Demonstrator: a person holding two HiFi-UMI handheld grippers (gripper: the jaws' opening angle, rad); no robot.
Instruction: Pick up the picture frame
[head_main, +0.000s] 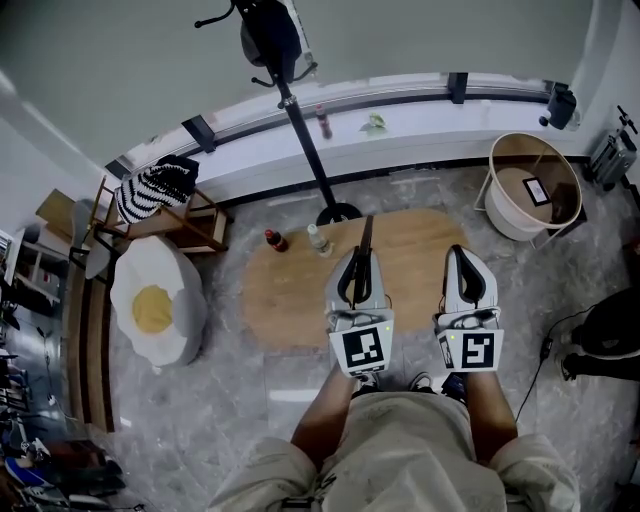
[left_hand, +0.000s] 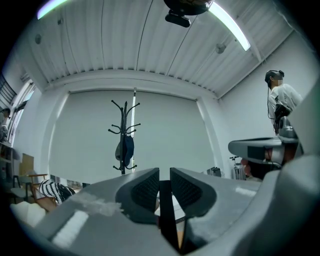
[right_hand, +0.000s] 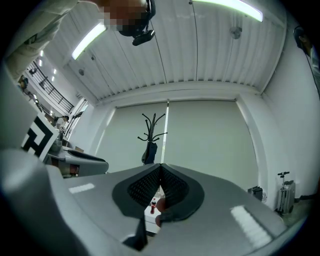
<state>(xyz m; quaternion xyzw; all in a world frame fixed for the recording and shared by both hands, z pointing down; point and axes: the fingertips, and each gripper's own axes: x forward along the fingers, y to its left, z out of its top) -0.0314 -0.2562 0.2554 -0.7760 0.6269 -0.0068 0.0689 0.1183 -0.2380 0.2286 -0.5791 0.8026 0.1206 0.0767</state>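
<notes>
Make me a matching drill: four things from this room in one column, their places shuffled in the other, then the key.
1. picture frame
2. red-capped bottle
3. fried-egg cushion
4. striped cushion

A. on the wooden chair
B. on the floor beside the wooden table
C. clamped in the left gripper
D. standing on that table

Pairs: 1-C, 2-D, 3-B, 4-A.
</notes>
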